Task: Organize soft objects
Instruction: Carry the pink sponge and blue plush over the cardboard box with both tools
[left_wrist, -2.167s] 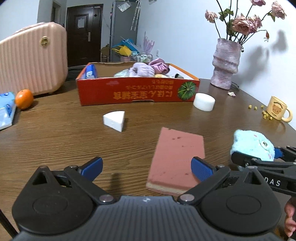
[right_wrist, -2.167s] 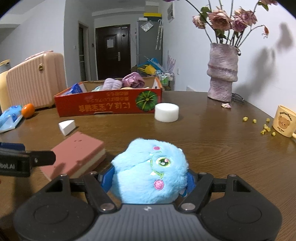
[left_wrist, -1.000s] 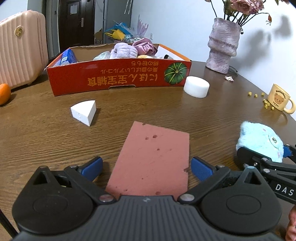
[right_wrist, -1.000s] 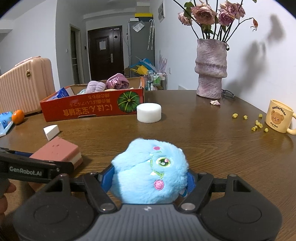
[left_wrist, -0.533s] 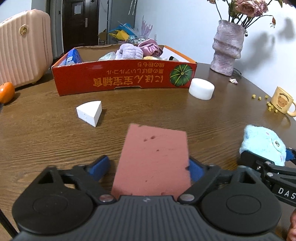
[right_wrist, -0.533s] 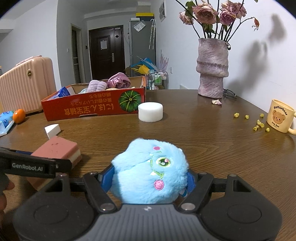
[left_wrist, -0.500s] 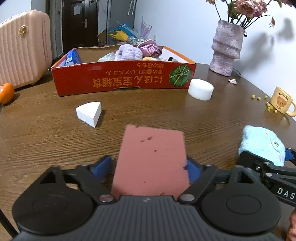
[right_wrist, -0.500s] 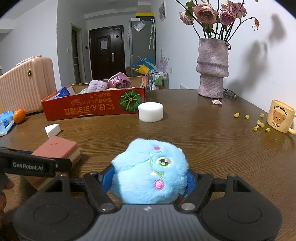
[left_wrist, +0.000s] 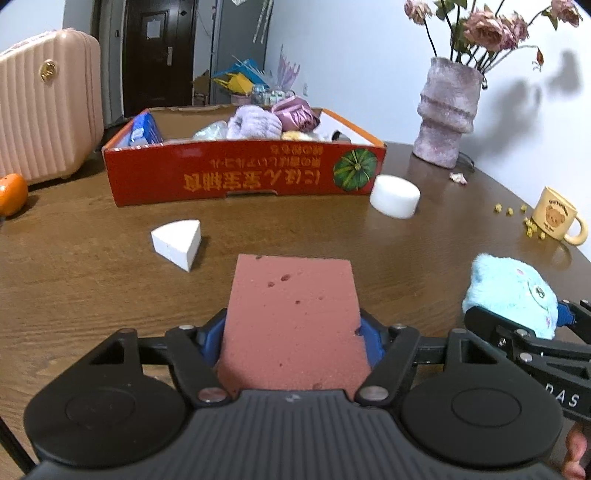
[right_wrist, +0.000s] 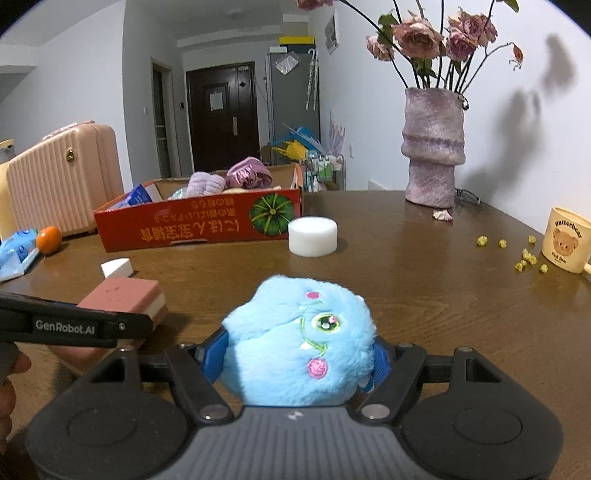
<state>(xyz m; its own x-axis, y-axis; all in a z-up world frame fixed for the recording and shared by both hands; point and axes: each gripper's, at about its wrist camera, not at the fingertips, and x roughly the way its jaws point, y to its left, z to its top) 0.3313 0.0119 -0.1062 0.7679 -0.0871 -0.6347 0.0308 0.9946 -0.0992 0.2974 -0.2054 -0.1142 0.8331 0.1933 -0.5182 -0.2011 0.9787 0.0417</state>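
Observation:
My left gripper (left_wrist: 291, 338) is shut on a pink sponge block (left_wrist: 293, 314), its blue pads pressing both long sides; the block also shows in the right wrist view (right_wrist: 125, 295). My right gripper (right_wrist: 295, 360) is shut on a light blue plush toy (right_wrist: 299, 343), which shows at the right of the left wrist view (left_wrist: 511, 295). A red cardboard box (left_wrist: 243, 179) holding several soft items stands at the back of the table. A white wedge sponge (left_wrist: 177, 238) and a white round sponge (left_wrist: 395, 195) lie on the wood in front of it.
A purple vase (left_wrist: 447, 118) with dried flowers stands back right. A yellow bear mug (left_wrist: 557, 219) and scattered yellow bits are at the right edge. An orange (left_wrist: 11, 194) and a pink suitcase (left_wrist: 44, 103) are at the left.
My left gripper moved forward over the pink sponge block and its jaws closed on the block's sides. My right gripper has kept hold of the blue plush.

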